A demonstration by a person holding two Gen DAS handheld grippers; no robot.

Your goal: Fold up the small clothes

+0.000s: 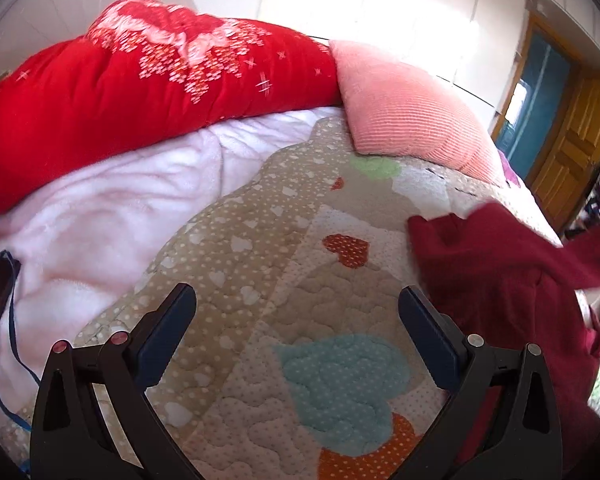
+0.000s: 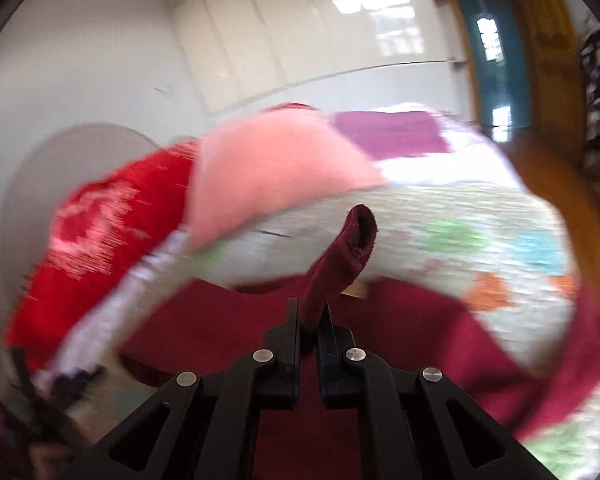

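Note:
A dark red garment [image 1: 508, 292] lies crumpled on the quilted bedspread [image 1: 284, 264] at the right of the left wrist view. My left gripper [image 1: 296, 300] is open and empty, hovering over the quilt just left of the garment. In the blurred right wrist view, my right gripper [image 2: 310, 316] is shut on a sleeve-like end of the dark red garment [image 2: 344, 256], which sticks up between the fingers; the rest of the garment [image 2: 420, 332] spreads below it over the quilt [image 2: 480, 240].
A red patterned duvet [image 1: 112, 96], a white fleece blanket [image 1: 100, 216] and a pink ribbed pillow [image 1: 404, 112] lie at the bed's far side. A wooden door [image 1: 572, 148] stands at right. A dark strap [image 1: 4, 312] lies at left.

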